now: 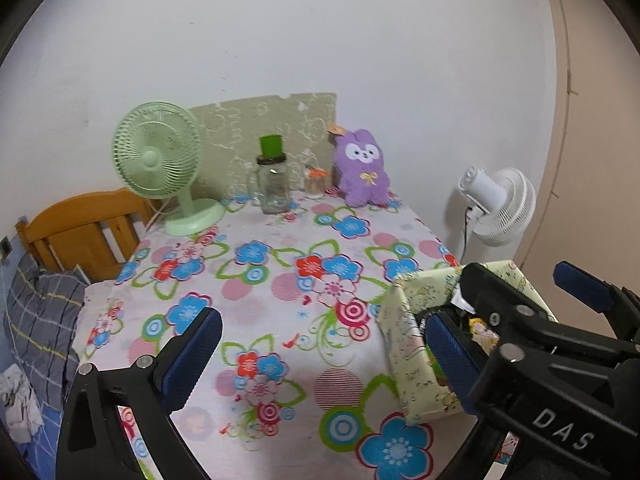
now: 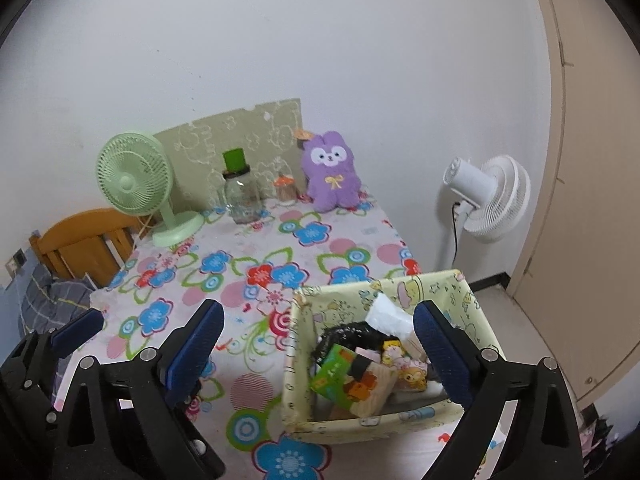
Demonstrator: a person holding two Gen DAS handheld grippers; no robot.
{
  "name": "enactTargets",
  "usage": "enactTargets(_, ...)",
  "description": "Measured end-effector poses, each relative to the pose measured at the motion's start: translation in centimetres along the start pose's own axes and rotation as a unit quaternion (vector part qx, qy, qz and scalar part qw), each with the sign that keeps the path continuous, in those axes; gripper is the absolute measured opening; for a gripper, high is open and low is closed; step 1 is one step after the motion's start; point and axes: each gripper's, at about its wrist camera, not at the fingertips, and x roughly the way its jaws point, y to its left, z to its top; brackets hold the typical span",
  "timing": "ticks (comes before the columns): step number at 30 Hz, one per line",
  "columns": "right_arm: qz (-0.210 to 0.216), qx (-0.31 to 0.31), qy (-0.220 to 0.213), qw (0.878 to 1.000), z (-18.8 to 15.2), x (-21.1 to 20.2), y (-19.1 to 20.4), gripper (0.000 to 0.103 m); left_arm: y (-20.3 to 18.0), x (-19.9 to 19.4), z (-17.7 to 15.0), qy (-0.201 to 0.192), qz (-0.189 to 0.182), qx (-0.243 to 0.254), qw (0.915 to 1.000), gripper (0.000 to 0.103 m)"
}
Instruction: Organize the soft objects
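Note:
A purple plush bunny [image 1: 362, 168] [image 2: 332, 178] sits upright at the table's far edge against the wall. A pale yellow fabric box [image 2: 294, 360] [image 1: 404, 344] stands at the near right corner and holds a white tissue pack [image 2: 390, 316], a black bag [image 2: 344, 336] and a green packet [image 2: 334, 372]. My left gripper [image 1: 320, 360] is open over the flowered tablecloth [image 1: 280, 264], left of the box, with nothing between its fingers. My right gripper [image 2: 320, 352] is open above the box's left side and is empty. One of its fingers [image 1: 584, 286] shows at the right of the left wrist view.
A green desk fan [image 1: 156, 156], a glass jar with a green lid [image 1: 274, 184] and a small orange-topped jar [image 1: 316, 180] stand along the back. A white floor fan [image 2: 488, 200] and a door [image 2: 592, 200] are to the right. A wooden chair [image 1: 84, 232] and grey bedding [image 1: 40, 320] are to the left.

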Motion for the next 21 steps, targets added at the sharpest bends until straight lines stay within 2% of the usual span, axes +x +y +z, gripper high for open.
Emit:
enactTargets(12, 0.003, -0.028, -0.062, 0.998, 0.5, -3.8, 3.8, 0.101, 4.6, -3.6, 0.2, -0.036, 0.035, -0.024, 0.9984, 0.103)
enactTargets(21, 0.000, -0.045, -0.083, 0.995, 0.4, -5.4, 5.8, 0.101, 7.1, -5.3, -0.4, -0.049, 0.053, -0.035, 0.9968, 0.103)
